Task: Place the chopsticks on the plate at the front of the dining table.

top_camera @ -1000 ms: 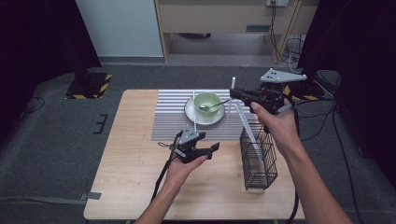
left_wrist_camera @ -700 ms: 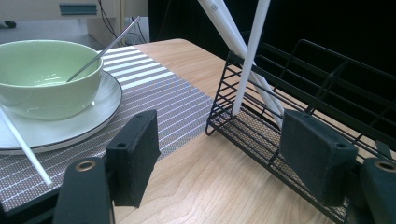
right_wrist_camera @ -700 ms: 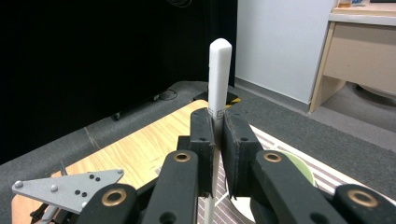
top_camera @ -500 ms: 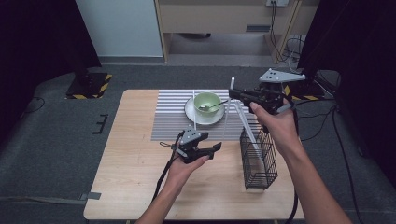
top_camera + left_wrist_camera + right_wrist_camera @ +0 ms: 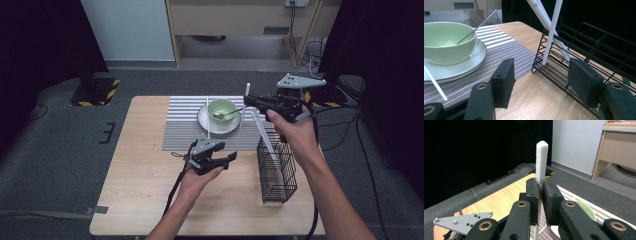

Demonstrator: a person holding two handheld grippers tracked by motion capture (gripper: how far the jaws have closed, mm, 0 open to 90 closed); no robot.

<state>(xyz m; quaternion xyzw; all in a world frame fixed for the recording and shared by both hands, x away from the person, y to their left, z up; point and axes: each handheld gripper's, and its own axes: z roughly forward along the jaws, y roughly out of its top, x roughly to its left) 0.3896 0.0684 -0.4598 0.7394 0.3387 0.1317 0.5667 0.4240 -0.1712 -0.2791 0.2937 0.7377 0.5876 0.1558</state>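
My right gripper (image 5: 248, 100) is shut on a white chopstick (image 5: 541, 162) held upright above the black wire basket (image 5: 277, 170). In the left gripper view a white chopstick (image 5: 552, 30) stands with its tip on the basket (image 5: 584, 42) floor, and others lean beside it. My left gripper (image 5: 227, 152) hovers over the table left of the basket. Its jaws are open and have just been closing, with nothing between the pads (image 5: 504, 80). A green bowl (image 5: 221, 108) with a metal spoon (image 5: 477, 26) sits on a white plate (image 5: 474, 62).
A grey striped placemat (image 5: 180, 130) lies under the plate. One loose white chopstick (image 5: 434, 81) rests against the plate's rim. Bare wood stretches left of and in front of my left hand. A cabinet and cables stand beyond the table's far edge.
The left gripper's jaws stand a little narrower than before. Both hands and the held chopstick have kept their places.
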